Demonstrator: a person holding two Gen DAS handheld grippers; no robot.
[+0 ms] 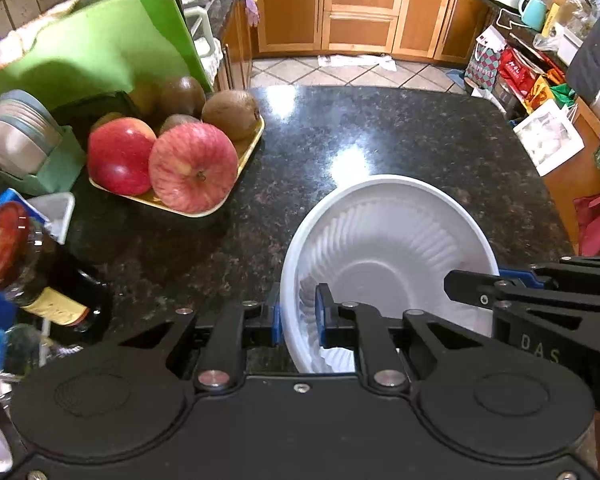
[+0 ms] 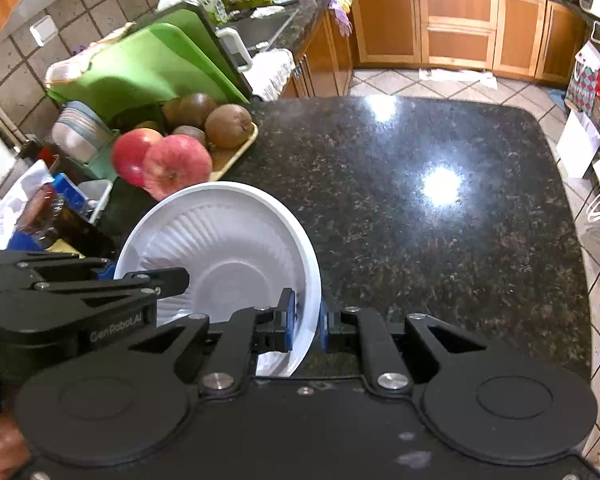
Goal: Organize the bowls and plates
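Left tongs pinching near-left rim of white bowl, lower centre of frame. Right tongs clamping opposite rim. Bowl tilting over dark worktop, seemingly lifting. Placing not yet done; no other plates showing on open worktop.

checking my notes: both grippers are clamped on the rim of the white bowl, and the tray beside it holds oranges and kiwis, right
Not quite. The tray holds apples and kiwis, not oranges; the left wrist view shows this clearly. The rest stands: the left gripper and right gripper both have jaws clamped on the white bowl rim.
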